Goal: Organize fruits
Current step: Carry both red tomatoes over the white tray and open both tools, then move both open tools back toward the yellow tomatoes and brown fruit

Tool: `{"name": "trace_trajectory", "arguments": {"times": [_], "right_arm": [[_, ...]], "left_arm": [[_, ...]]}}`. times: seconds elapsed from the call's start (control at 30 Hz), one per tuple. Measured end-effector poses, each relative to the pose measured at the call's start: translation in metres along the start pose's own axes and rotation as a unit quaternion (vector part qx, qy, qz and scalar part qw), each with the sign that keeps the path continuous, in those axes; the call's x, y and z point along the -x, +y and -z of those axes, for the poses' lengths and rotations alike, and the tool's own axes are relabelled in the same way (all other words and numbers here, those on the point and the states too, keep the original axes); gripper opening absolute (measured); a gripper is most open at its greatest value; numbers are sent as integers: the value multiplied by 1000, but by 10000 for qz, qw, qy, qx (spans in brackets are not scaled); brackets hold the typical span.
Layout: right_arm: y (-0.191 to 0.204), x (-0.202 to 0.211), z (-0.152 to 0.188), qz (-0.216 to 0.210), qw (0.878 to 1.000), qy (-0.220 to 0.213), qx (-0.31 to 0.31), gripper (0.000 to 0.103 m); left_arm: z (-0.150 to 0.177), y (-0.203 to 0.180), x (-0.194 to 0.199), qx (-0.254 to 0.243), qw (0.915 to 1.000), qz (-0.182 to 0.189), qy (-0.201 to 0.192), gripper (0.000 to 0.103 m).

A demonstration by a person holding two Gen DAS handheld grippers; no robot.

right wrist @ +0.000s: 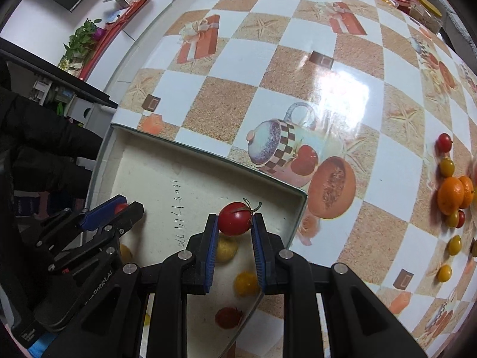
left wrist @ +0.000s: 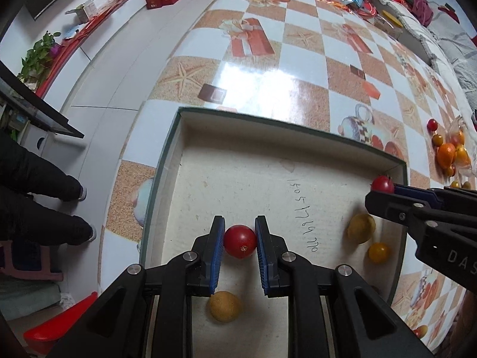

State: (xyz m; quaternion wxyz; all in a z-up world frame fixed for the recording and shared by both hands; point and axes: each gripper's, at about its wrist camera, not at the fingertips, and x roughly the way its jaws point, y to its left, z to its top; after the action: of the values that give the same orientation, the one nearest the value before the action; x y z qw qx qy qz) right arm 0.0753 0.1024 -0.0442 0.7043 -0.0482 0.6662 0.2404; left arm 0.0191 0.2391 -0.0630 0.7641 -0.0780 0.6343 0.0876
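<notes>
My left gripper (left wrist: 239,240) has its jaws pinching a red cherry tomato (left wrist: 240,241), blue pads pressed to either side of it, held over the middle of the shallow box (left wrist: 268,164). The box is pale inside with a dark green rim, and a line of handwritten digits (left wrist: 304,217) runs across its floor.

My right gripper (right wrist: 232,223) has its jaws clamped on a second red tomato with a green stem (right wrist: 235,218), hanging above the box's far right corner (right wrist: 302,197). In the left wrist view this same tomato (left wrist: 382,184) sits at the box rim, gripped at the tip of the right tool.

Already lying on the box floor: a dull yellow fruit (left wrist: 224,305) just below my left jaws, a larger yellowish one (left wrist: 361,228) beside a small yellow tomato (left wrist: 378,252) near the right wall. From the right wrist I also see a red tomato (right wrist: 228,317) near the box edge, partly behind the jaws, so I can't quite tell if it touches the wall.

The remaining pile sits well apart on the checkered worktop (right wrist: 268,59): two oranges (right wrist: 454,195) touching each other, with a red tomato (right wrist: 444,142) and several small yellow tomatoes (right wrist: 447,167) scattered around them.
</notes>
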Motion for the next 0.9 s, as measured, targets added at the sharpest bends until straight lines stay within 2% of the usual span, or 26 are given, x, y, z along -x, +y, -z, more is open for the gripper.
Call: {"name": "trace_trajectory", "arguments": {"times": [0.33,0.4,0.43,0.47,0.5,0.53,0.6,0.7,0.77,0.83,0.9], "right_arm": [[5,-18,-1,87,9995,222,223,26],[7,-19,-1,43,9995,229,211,32],[8,-19,-1,38,9995,229,211,37],[9,-19,-1,9,9995,221,213,41],[10,-18,-1,-12,9995,212,222,43],[11,-18,-1,-26,9995,202,231,47],[16,-15,-2,-83,9995,138,257,56],[17,-7,-2,-213,9994,54,254,69],[16,-1,-1,-259,9994,-56,208,85],[12,7,-1,-412,9989,-191,92,86],[7,17,1,-582,9978,-296,-75,94]], "left_arm": [[7,-3,-4,-17,10000,-25,75,22],[8,-2,-4,4,10000,3,70,23],[9,-1,-5,11,10000,20,82,39],[10,0,-4,14,10000,7,69,69],[12,1,-1,35,10000,-81,-13,78],[14,3,4,44,9997,-157,-174,80],[15,4,5,22,9999,-77,-128,80],[18,4,7,-47,9998,-165,-97,80],[19,7,11,3,9998,-152,-105,80],[21,9,17,22,9998,-159,-126,80],[24,9,22,-8,9998,-141,-142,80]]}}
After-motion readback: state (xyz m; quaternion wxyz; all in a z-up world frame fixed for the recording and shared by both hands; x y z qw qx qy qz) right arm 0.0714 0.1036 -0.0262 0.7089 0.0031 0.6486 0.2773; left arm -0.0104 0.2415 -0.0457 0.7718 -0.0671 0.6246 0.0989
